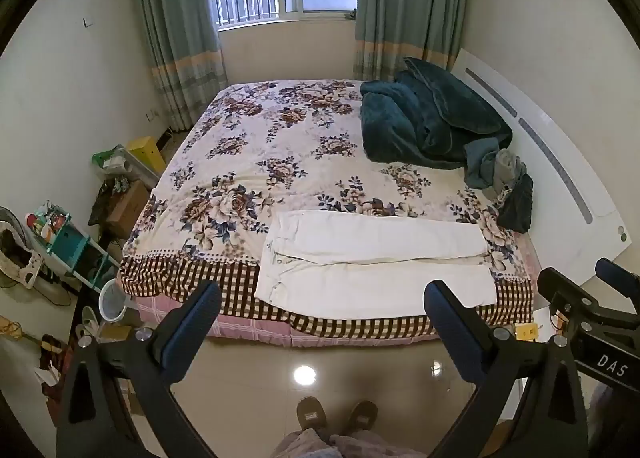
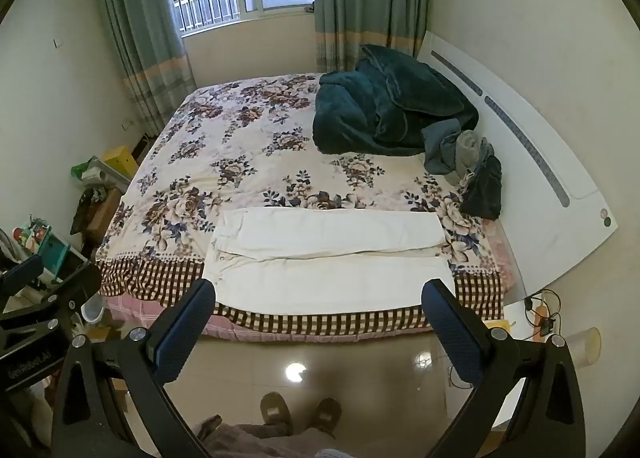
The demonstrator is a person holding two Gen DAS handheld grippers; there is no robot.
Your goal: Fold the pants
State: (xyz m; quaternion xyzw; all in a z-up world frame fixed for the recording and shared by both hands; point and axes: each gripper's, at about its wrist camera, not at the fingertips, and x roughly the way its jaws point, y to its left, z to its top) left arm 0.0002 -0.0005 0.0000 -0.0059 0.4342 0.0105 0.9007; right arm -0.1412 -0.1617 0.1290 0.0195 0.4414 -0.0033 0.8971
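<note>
White pants (image 1: 372, 262) lie flat along the near edge of the floral bed (image 1: 256, 162), waist at the left, both legs stretched to the right side by side. They show the same way in the right wrist view (image 2: 328, 258). My left gripper (image 1: 322, 300) is open and empty, held above the floor in front of the bed, short of the pants. My right gripper (image 2: 318, 300) is open and empty too, at about the same distance. The right gripper's body shows at the right edge of the left wrist view (image 1: 588, 306).
A dark green blanket (image 1: 428, 122) and a heap of clothes (image 1: 508, 186) lie at the bed's far right by the white headboard (image 1: 560, 162). Boxes, a teal shelf (image 1: 72, 246) and a white bin (image 1: 112, 300) crowd the floor at the left. My slippered feet (image 1: 336, 414) stand on the glossy tile.
</note>
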